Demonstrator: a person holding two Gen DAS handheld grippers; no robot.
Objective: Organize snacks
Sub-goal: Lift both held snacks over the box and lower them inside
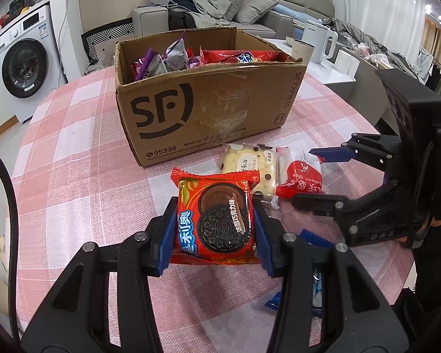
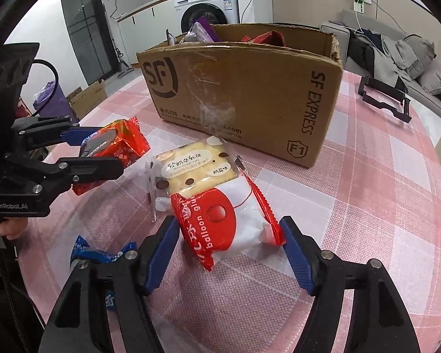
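**Box part filled, four packs left on the table**

I have the Oreo pack (image 1: 216,220) clamped in my left gripper (image 1: 214,229), near the table's (image 1: 73,147) front edge. My right gripper (image 2: 229,247) straddles the balloon pack (image 2: 226,223), jaws slack. The cracker pack (image 2: 191,167) and blue pack (image 2: 100,254) wait nearby. The box (image 1: 208,103) behind already holds several snacks.

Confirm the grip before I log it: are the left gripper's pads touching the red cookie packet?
Touching. In the left wrist view both blue pads of the left gripper press against opposite sides of the red cookie packet, with no gap.
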